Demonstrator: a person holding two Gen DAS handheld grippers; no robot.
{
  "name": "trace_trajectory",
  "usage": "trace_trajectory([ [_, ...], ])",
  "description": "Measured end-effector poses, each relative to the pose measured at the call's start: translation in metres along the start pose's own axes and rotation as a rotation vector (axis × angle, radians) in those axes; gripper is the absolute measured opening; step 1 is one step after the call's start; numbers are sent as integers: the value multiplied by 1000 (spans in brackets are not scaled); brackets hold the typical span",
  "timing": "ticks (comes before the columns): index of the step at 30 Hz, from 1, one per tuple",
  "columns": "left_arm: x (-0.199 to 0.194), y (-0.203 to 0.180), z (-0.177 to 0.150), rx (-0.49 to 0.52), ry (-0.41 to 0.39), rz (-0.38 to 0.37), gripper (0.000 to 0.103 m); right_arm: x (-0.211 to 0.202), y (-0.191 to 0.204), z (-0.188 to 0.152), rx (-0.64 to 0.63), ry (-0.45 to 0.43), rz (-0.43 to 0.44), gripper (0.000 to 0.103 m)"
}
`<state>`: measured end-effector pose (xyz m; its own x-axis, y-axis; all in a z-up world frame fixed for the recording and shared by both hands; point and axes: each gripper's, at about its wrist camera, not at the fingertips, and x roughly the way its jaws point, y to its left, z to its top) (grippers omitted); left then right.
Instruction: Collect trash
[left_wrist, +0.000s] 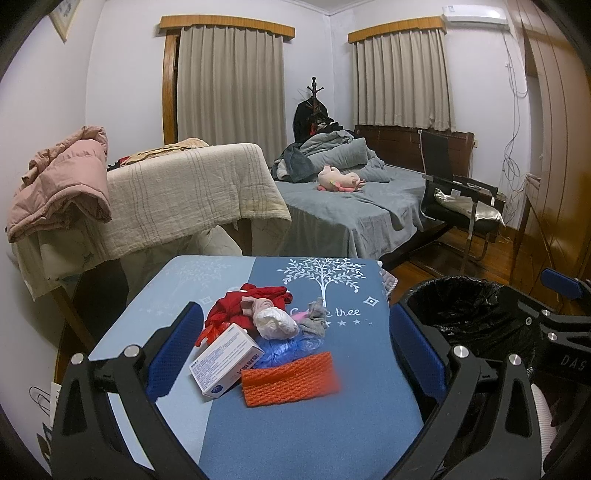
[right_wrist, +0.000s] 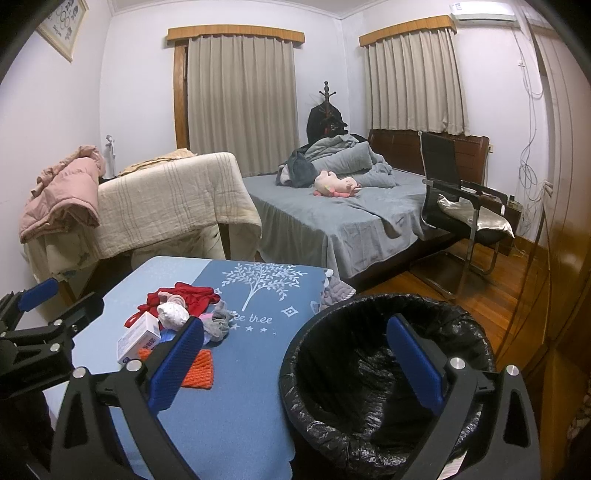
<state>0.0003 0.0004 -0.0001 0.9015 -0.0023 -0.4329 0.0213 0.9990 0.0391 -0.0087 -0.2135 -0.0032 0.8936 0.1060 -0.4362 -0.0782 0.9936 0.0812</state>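
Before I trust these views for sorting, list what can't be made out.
- White cardboard box: print too small to read, both views.
- Blue plastic bag: mostly buried under the pile; right wrist view, blocked by the right gripper finger.
- Black-lined trash bin: bottom too dark to see; left wrist view cuts it behind the left gripper.

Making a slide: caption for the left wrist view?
Open left gripper hovers over trash pile: white box, orange mesh, beside black-lined bin.
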Motion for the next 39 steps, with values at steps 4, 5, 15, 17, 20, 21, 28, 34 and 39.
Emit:
trace_trajectory([
  [4,0,0,0,0,1,0,98,0,0,0,0,0,0,97],
  [5,0,0,0,0,1,-1,98,0,0,0,0,0,0,97],
  [15,0,0,0,0,1,-1,98,0,-1,0,0,2,0,97],
  [17,0,0,0,-2,2,-1,98,0,-1,0,0,3,0,97],
  [20,0,0,0,-1,2,-1,98,0,-1,0,1,4,1,97],
  [21,0,0,0,0,2,-1,98,0,-1,0,1,4,1,97],
  [28,0,0,0,-1,2,-1,98,0,-1,1,1,4,2,97],
  [34,0,0,0,-1,1,-1,98,1,-1,3,2,5,2,97],
  [39,0,0,0,-3,3,-1,98,1,-2,6,3,6,3,97],
])
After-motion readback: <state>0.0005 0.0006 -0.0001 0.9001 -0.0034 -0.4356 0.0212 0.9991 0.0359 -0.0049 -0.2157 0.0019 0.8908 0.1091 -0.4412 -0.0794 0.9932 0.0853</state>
